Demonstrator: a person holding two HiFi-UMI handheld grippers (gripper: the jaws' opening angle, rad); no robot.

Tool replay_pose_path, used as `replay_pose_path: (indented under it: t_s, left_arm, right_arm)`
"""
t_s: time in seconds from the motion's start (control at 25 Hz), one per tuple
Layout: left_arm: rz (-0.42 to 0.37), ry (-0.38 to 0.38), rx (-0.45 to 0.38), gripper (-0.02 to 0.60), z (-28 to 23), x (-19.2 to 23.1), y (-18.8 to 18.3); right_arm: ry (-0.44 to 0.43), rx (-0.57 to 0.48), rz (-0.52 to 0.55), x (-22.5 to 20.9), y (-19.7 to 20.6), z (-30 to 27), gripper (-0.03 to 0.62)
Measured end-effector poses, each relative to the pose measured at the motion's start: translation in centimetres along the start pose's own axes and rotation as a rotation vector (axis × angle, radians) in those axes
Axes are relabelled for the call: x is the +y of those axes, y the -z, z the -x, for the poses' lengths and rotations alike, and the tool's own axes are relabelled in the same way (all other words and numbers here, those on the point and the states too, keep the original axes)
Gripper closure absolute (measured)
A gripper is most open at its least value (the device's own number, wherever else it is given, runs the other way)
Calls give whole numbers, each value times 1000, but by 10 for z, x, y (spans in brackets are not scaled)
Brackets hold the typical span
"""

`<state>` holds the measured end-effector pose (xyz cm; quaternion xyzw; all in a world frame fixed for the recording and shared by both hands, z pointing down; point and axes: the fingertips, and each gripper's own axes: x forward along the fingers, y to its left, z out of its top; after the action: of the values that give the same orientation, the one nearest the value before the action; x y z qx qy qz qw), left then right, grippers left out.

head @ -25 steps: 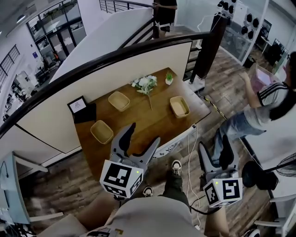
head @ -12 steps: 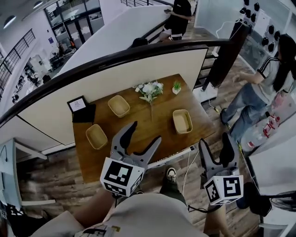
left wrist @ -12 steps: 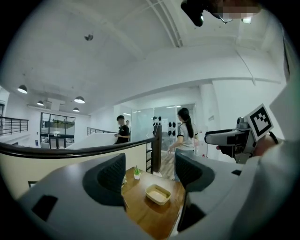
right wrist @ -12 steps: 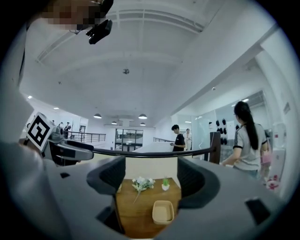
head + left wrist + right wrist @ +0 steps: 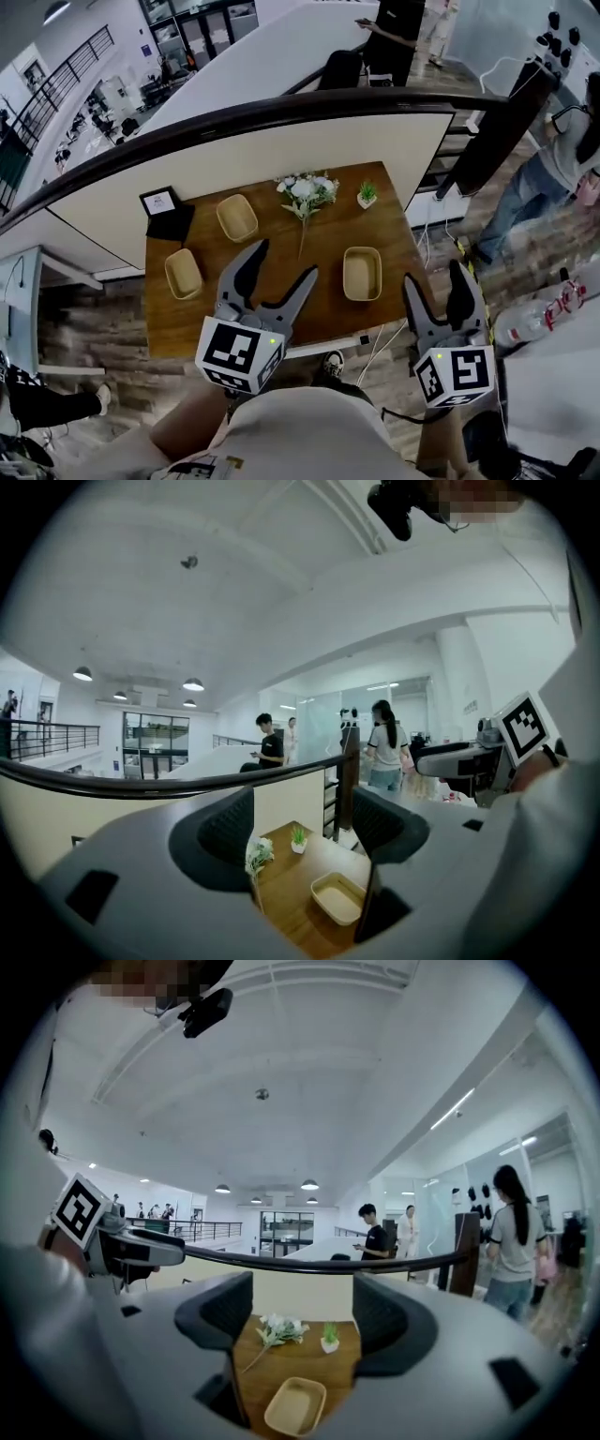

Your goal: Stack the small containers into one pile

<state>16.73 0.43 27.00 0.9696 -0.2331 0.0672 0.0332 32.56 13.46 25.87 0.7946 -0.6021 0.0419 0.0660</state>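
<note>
Three shallow tan containers lie apart on the brown table [image 5: 281, 309]: one at the left [image 5: 184, 273], one at the back [image 5: 237, 217], one at the right [image 5: 362, 273]. My left gripper [image 5: 281, 264] hangs open above the table's near middle, nothing between its fingers. My right gripper [image 5: 435, 277] is off the table's right front corner; its jaws are closing from wide and hold nothing. The right container [image 5: 337, 897] shows below the left gripper [image 5: 295, 822] in the left gripper view. It [image 5: 295, 1406] also lies low between the jaws of the right gripper [image 5: 302, 1312], well beyond them.
A white flower sprig [image 5: 307, 192] and a small potted plant [image 5: 367, 195] lie at the table's back. A black framed card [image 5: 159, 202] stands at the back left corner. A dark curved railing [image 5: 281, 108] runs behind. Cables [image 5: 380, 339] hang at the front edge. People stand beyond.
The head view has swung, so the table now sits more squarely ahead and closer to centre. Both grippers keep their places in view, still empty. The person at the right has slid toward the edge.
</note>
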Motion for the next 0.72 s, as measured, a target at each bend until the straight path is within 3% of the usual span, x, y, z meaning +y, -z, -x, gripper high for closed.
replay_pose_path:
  t_s: [0.36,0.72]
  left_arm:
    - [32,-120,26,259,-42,-15,13]
    - [54,-130,81,259,-58,-13,32]
  right_arm:
    - [-125,47,-3,-51,29,-42,286]
    - [-147,117,-18,-60,56,-60,290]
